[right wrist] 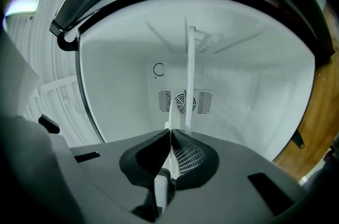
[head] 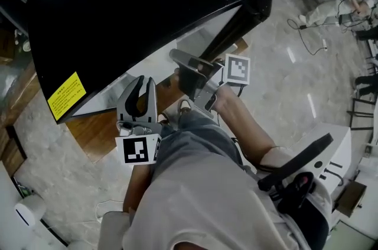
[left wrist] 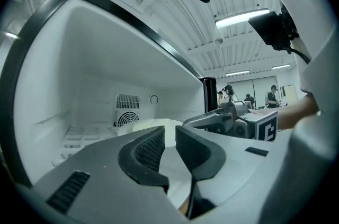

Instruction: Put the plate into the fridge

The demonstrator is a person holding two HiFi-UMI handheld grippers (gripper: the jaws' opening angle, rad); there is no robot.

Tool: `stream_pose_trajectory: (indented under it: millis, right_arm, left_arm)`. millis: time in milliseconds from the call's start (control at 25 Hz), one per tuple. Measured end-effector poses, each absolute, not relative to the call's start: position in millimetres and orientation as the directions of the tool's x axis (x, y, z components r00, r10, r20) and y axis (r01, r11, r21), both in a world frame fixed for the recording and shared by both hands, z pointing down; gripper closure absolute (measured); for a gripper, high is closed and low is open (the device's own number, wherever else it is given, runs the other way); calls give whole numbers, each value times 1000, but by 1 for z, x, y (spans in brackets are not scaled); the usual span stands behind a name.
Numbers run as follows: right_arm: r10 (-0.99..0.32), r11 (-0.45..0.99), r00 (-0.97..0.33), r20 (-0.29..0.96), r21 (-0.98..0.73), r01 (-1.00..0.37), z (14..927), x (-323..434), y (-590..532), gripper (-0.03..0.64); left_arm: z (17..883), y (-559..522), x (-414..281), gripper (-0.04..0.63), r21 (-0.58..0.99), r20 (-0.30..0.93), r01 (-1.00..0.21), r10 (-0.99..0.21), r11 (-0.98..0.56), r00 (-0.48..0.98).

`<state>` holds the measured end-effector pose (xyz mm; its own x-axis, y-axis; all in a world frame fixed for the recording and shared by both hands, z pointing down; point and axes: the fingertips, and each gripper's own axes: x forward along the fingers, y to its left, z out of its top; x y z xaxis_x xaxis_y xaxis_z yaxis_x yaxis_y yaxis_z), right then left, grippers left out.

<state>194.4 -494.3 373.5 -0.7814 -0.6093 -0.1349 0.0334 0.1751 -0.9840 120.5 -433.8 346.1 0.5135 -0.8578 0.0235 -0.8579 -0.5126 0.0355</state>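
Note:
The white plate (right wrist: 188, 74) shows edge-on as a thin strip rising from my right gripper (right wrist: 170, 135), which is shut on its rim. It points into the white fridge interior (right wrist: 122, 90), toward the fan vent (right wrist: 185, 102). In the left gripper view the plate (left wrist: 153, 125) lies flat inside the fridge opening, with the right gripper (left wrist: 225, 117) on its right side. My left gripper (left wrist: 169, 135) is open, its jaws apart with nothing gripped, just in front of the plate. From the head view, both the left gripper (head: 144, 98) and the right gripper (head: 190, 68) reach under the black fridge top (head: 147, 0).
The fridge's dark frame (left wrist: 132, 24) rims the opening. A yellow label (head: 67, 95) sits on its black side. A wooden panel (head: 97, 130) lies below it. Cables (head: 307, 24) trail on the marble floor. A white machine (head: 336, 154) stands at right. People (left wrist: 228, 93) stand far behind.

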Motion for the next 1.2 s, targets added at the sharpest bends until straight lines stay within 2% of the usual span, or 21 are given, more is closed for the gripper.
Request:
stream_pose_trajectory:
  millis: [160,400,680,800,960,1200]
  right_arm:
    - [-586,164,-802,-120,-986,28,388,164,-508,594]
    - [-577,162,-810,-105,-987,13,380,220,-514,594]
    - [-522,297,-846,-110,-953,-59,366,220,-523,592]
    - [-473,373,-877,-86,-921,-111,365,221,-512,553]
    - [-402,560,-914,47,-778,-286,372,220,-497,486]
    - [-398,745,-896,197,-500,-441,375,224,-493,483]
  left_arm:
    - [366,-445,116,518,32,37,-864,-863,-502,503]
    - [353,-449,193,526,1,-1,-882,-882,-472,472]
    - [366,-474,203,540,25,29,-920,-920,-390,391]
    - [368,-477,202,541,33,36,-934,-933,-356,357]
    - [370,-479,203,541,33,24,-939,-939,-341,342]
    - [376,-480,203,541,55,41,-940,-940,-337,339]
